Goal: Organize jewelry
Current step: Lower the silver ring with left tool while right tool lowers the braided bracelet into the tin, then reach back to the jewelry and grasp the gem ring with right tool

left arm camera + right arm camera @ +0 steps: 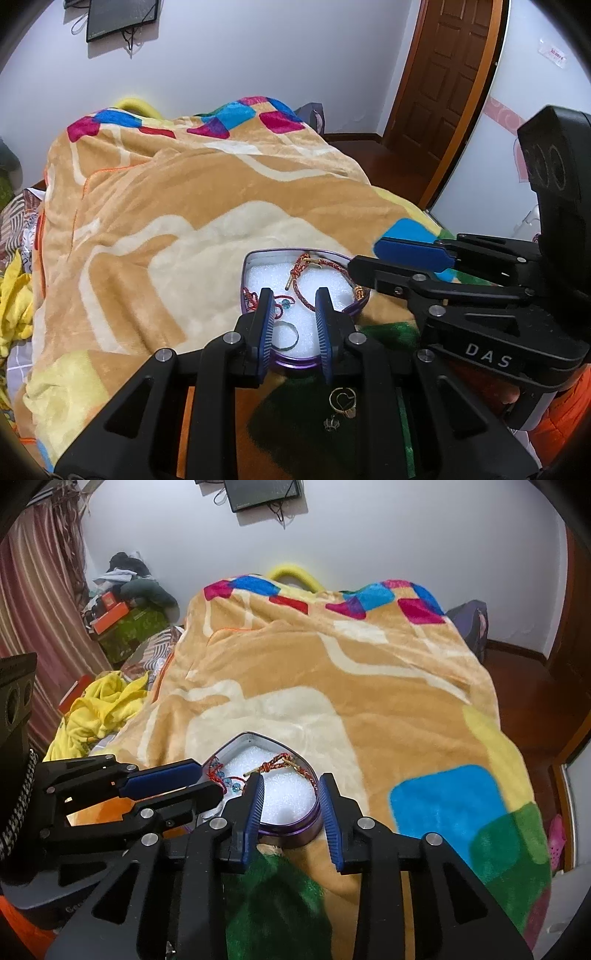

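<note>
A heart-shaped purple tin [295, 363] lined with white foam [325, 286] sits on the tan blanket [155, 206]. The left gripper [295, 326] hangs over the tin's near edge, jaws apart and holding nothing. From the left wrist view, a silver ring [285, 335] lies on the foam between its fingers, with a red braided bracelet [314, 275] farther back. A gold heart ring [341, 402] and a small silver charm [331, 424] rest on the blanket outside the tin (only this view shows them). The right gripper [291, 819] is likewise spread and empty, hovering at the tin's wall. The right wrist view alone shows yellow cloth [99, 709] beside the bed.
</note>
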{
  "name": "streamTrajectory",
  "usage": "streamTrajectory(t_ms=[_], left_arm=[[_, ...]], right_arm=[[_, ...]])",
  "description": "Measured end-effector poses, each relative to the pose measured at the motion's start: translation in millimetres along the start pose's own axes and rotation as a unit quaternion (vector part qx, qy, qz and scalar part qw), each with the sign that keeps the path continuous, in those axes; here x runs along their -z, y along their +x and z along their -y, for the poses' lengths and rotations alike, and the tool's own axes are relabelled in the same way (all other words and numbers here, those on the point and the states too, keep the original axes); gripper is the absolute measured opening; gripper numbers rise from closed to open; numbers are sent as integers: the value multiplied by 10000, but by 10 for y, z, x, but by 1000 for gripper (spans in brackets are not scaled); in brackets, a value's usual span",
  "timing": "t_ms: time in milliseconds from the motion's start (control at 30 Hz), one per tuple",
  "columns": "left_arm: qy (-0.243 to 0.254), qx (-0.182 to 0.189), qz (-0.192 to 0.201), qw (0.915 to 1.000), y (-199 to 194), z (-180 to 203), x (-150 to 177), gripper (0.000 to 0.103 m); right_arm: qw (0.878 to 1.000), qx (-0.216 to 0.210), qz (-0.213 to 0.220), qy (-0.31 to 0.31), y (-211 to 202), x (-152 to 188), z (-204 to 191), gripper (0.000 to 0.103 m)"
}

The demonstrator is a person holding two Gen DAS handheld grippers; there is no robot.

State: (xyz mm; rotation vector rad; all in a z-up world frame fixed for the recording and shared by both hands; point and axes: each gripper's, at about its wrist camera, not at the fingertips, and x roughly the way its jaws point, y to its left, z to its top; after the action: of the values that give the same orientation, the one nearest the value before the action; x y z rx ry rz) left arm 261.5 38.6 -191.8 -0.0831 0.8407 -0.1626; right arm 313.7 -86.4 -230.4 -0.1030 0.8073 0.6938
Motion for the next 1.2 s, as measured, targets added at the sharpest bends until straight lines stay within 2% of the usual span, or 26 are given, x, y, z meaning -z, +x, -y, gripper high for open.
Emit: streamTrajectory(t_ms=[433,967,1067,1200], left_arm=[[-50,-178,221,9996,-453,-24,61,24],[-2,-209,224,9995,-872,116,396,25],[18,-195,179,9996,-900,135,475,32],[41,-173,103,9998,-912,157,601,35]], right_arm=[[9991,184,368,-79,-435,81,-174,28],[9983,223,517,-133,-788,364,-452,28],[9984,229,498,-154,-813,416,-491,28],[9989,214,405,-117,-792,511,-518,28]])
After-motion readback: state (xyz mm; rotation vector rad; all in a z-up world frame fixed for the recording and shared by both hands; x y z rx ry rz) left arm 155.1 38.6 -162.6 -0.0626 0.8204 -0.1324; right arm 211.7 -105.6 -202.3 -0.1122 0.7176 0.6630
